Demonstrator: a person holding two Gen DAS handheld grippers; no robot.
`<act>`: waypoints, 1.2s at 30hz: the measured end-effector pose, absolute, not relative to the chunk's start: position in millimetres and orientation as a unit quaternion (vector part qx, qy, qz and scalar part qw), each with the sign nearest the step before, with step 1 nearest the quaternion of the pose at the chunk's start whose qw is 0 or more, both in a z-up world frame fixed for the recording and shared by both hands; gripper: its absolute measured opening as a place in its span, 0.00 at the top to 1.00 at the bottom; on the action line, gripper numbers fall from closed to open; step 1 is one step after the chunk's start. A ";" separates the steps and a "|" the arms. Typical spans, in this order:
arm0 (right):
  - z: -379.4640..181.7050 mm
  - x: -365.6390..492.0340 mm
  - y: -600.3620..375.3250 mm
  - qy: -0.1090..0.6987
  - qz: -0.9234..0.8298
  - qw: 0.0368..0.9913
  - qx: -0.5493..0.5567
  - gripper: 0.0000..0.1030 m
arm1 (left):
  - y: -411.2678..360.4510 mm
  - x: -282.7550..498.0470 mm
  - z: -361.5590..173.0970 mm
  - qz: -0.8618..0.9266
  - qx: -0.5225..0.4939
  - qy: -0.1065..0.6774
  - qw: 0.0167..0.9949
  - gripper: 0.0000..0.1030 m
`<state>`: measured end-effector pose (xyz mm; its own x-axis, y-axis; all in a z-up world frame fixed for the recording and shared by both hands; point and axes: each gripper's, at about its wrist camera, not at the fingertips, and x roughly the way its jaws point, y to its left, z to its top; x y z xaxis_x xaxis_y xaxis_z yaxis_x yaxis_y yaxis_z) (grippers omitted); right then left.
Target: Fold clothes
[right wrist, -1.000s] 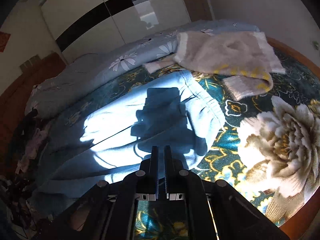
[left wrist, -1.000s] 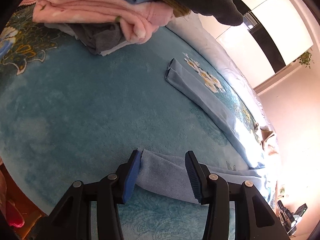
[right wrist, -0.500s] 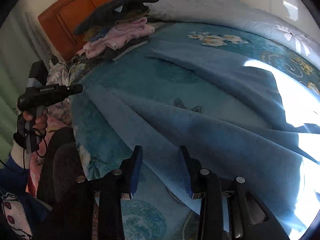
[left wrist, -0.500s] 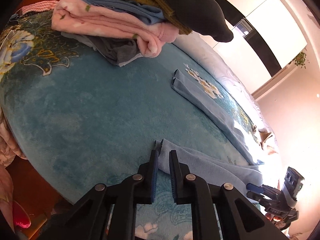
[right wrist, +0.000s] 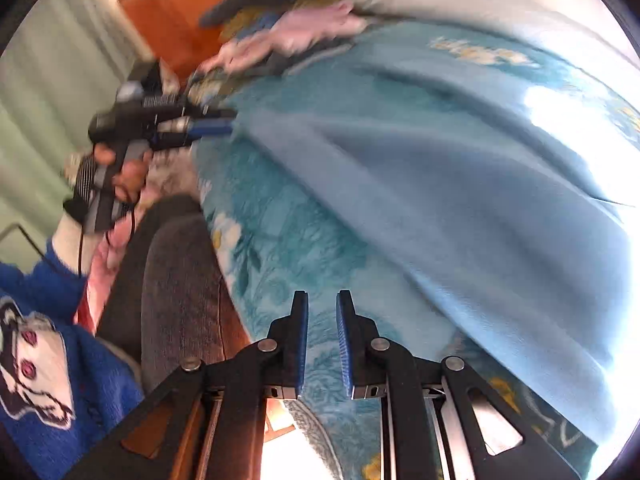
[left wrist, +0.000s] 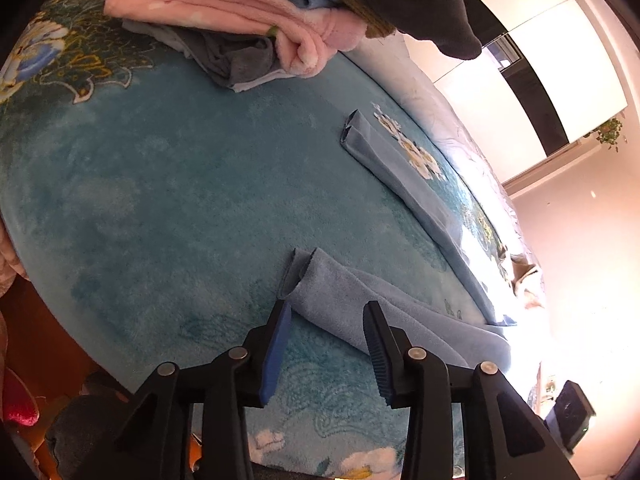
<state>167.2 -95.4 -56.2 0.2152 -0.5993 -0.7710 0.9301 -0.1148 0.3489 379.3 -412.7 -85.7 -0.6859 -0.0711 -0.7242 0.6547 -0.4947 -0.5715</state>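
Pale blue trousers (left wrist: 360,300) lie flat on the teal blanket (left wrist: 160,180). One leg's cuff ends just ahead of my left gripper (left wrist: 326,344), which is open and straddles that leg without holding it. The other leg (left wrist: 384,152) stretches away further back. In the right wrist view the trousers (right wrist: 440,180) spread to the right, partly in bright sun. My right gripper (right wrist: 322,340) hovers over bare blanket near the bed's edge, its jaws a narrow gap apart and empty. The left gripper (right wrist: 216,128), held by a hand, shows blurred at the cuff.
A pile of folded clothes (left wrist: 240,12), pink, grey and blue under a dark garment, sits at the head of the bed, blurred in the right wrist view (right wrist: 288,28). The person's dark-trousered leg (right wrist: 176,280) and blue sleeve (right wrist: 40,300) are beside the bed's edge.
My left gripper, shut at the cuff half a second ago, has opened again. My right gripper swung from the waistband end toward the cuff end, opened, then narrowed its gap.
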 end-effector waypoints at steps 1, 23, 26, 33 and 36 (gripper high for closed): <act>-51.0 156.8 -87.4 0.166 -0.617 0.628 0.445 0.86 | -411.7 372.2 -82.4 -0.803 0.332 0.435 0.235 0.55; -38.5 52.1 75.8 -0.012 -0.800 0.384 0.460 0.83 | -407.3 382.9 -93.2 -0.764 0.332 0.453 0.318 1.00; -42.5 48.7 78.1 -0.021 -0.801 0.377 0.465 0.83 | -410.2 396.1 -92.0 -0.765 0.316 0.462 0.317 0.98; -40.5 49.8 75.8 -0.024 -0.802 0.381 0.460 0.83 | -430.8 366.2 -97.8 -0.771 0.335 0.453 0.297 0.67; -38.1 49.6 80.3 -0.021 -0.807 0.372 0.458 0.83 | -438.6 345.5 -101.1 -0.755 0.350 0.467 0.299 0.64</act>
